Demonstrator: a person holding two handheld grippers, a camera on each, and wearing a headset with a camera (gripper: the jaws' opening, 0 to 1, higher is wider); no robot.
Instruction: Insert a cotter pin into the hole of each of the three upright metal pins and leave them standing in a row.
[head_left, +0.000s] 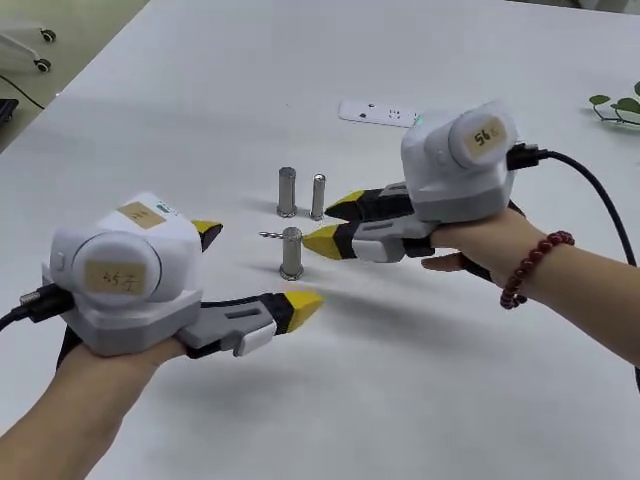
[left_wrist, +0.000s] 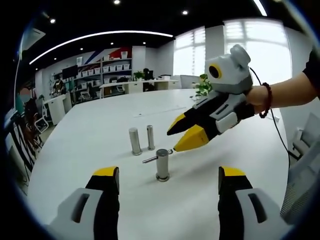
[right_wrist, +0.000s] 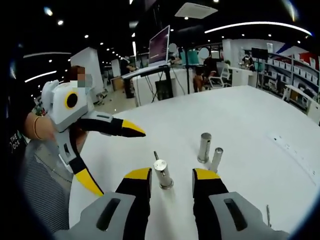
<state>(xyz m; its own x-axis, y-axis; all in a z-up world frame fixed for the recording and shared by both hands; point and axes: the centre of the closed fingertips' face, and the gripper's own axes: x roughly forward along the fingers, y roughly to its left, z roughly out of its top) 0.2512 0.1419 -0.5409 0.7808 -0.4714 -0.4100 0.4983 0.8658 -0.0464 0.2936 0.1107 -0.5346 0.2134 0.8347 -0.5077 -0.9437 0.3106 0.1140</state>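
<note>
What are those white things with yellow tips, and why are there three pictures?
A person holds a two-jaw tool in each hand: the left hand-held gripper and the right hand-held gripper, both open, holding nothing. One picture comes from a headset camera looking down; the two round ones come from a camera on each gripper. On the white table stands a metal pin with a thin cotter pin through it; two more pins stand behind it. A power strip lies farther back.

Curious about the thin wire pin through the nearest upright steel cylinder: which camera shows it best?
The left gripper view: the wire pin sticks out side-on from the steel cylinder. The head view shows it smaller; the right gripper view, just a tip.
</note>
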